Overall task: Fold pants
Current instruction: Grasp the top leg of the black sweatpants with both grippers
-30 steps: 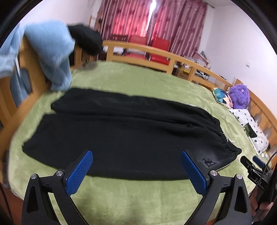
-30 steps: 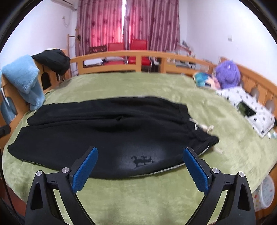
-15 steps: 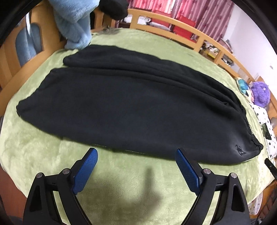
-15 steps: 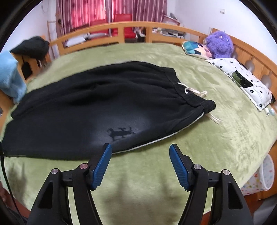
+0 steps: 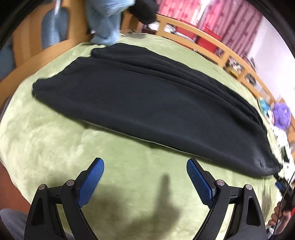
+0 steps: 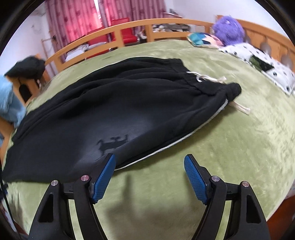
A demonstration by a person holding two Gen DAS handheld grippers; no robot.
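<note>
The left tool [image 5: 145,175] hangs over bare green blanket [image 5: 55,147] with its blue pads [image 5: 90,184] wide apart and nothing between them; its jaws narrowed a little within the last second and now hold steady. Just beyond its tips runs the near edge of the black pants [image 5: 147,103], laid flat and lengthwise across the bed, one leg folded onto the other. The right tool [image 6: 149,173] also stands apart and empty, its jaws having just been opening again after a brief narrowing; its left pad [image 6: 103,177] sits at the hem side of the pants [image 6: 110,110], just beside a pale seam edge, close to a small dark printed emblem [image 6: 112,144]. Farther off, the waistband [image 6: 202,81] with its white drawstring [image 6: 206,78] lies toward a spotted pillow [image 6: 258,64] and a purple plush toy [image 6: 228,30]. A wooden bed rail [image 6: 129,27] curves behind, with pink curtains [image 6: 83,16] beyond.
</note>
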